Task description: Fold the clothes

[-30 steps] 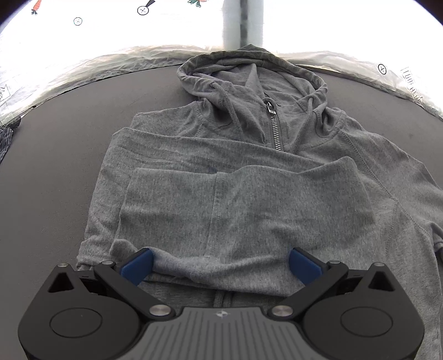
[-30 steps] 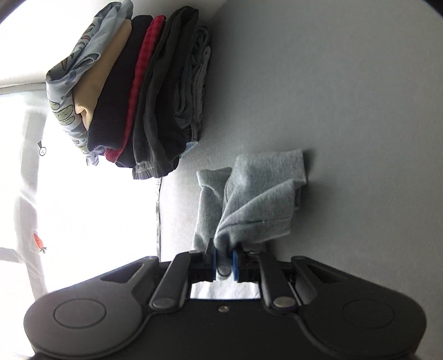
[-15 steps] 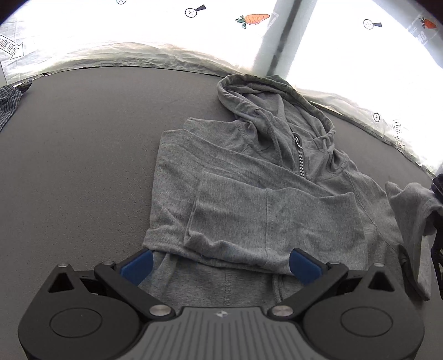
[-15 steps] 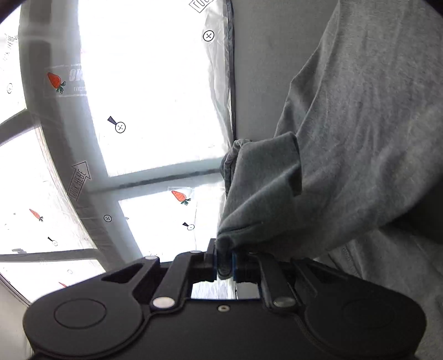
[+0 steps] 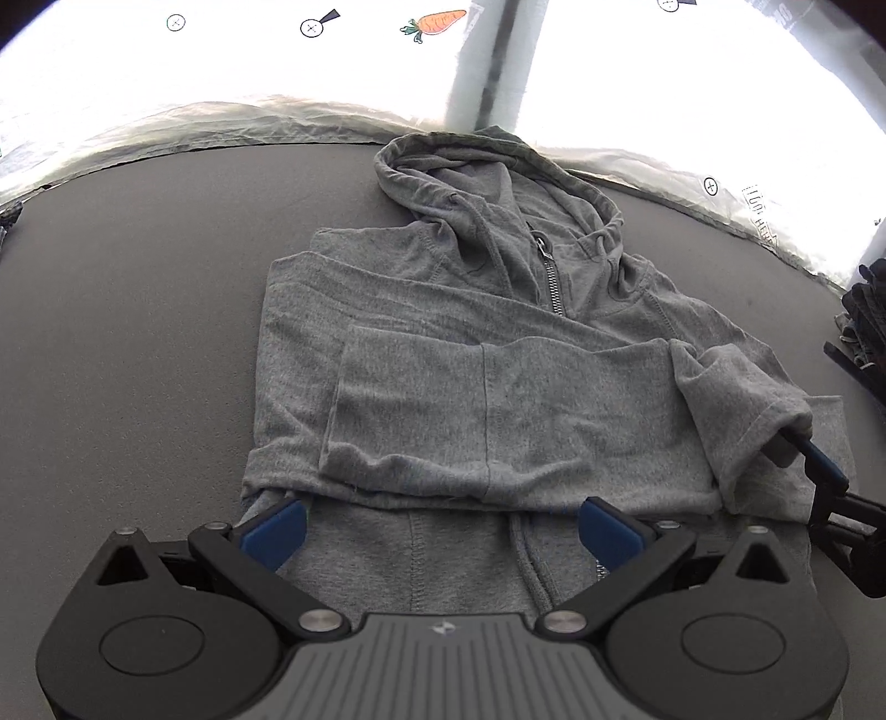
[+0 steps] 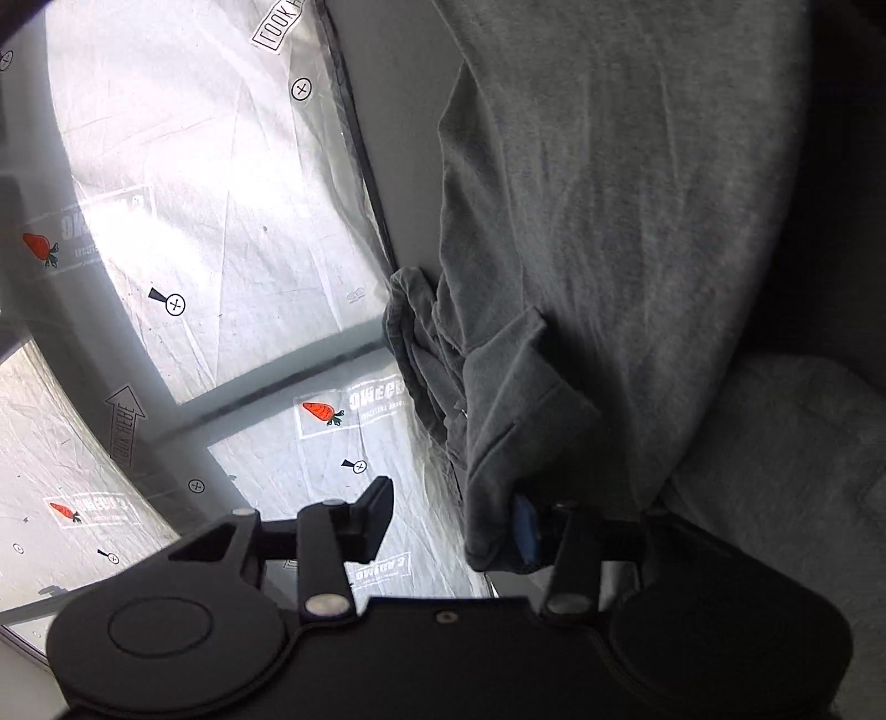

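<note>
Left claw (image 5: 440, 529) is spread wide with nothing in it, blue pads just over the hem end of the grey hoodie (image 5: 498, 399). Right claw (image 6: 451, 523) is spread too, with the sleeve cuff (image 6: 498, 498) draped against one blue pad, not pinched. Hoodie lies zipper-up on the dark grey table (image 5: 138, 332), hood toward the far edge, one sleeve folded across the chest, carrot-print plastic sheeting (image 5: 221, 66) beyond.

Dark grey table (image 5: 138, 310), clear plastic sheeting (image 6: 232, 221) with carrot stickers (image 5: 434, 23), "LOOK HERE" arrow label (image 6: 126, 423).
</note>
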Demonstrator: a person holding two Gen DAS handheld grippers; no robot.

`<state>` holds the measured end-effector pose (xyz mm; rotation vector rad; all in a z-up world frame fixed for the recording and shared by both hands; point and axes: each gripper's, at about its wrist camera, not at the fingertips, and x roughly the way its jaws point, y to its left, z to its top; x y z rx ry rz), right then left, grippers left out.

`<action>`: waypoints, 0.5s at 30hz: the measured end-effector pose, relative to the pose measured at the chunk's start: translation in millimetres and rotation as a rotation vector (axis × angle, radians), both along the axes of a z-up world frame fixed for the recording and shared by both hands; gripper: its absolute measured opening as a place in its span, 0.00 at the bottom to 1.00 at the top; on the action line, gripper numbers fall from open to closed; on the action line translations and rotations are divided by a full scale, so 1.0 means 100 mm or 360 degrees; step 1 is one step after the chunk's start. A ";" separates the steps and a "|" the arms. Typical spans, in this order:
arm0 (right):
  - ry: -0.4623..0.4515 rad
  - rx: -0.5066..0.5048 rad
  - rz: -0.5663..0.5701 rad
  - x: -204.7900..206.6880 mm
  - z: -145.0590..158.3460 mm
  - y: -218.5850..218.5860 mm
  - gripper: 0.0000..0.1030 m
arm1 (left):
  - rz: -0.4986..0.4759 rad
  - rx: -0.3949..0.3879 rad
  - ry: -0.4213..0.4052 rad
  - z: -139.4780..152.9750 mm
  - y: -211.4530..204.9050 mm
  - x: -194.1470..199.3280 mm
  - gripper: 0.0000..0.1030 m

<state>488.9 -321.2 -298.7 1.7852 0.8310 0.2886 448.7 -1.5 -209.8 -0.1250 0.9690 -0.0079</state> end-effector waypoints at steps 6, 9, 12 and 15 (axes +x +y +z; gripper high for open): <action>0.0005 0.0026 -0.0069 0.07 -0.06 -0.36 0.48 | -0.0472 0.0256 -0.0168 0.16 -0.76 0.09 1.00; 0.0011 0.0032 -0.0054 0.06 -0.10 -0.42 0.48 | -0.0682 0.0405 -0.0260 0.14 -1.12 0.13 1.00; 0.0000 0.0022 -0.0029 0.05 -0.11 -0.46 0.48 | -0.0826 0.0515 -0.0333 0.09 -1.40 0.21 0.97; -0.0011 0.0003 -0.0009 0.09 -0.12 -0.50 0.48 | -0.0896 0.0614 -0.0368 0.02 -1.61 0.31 0.88</action>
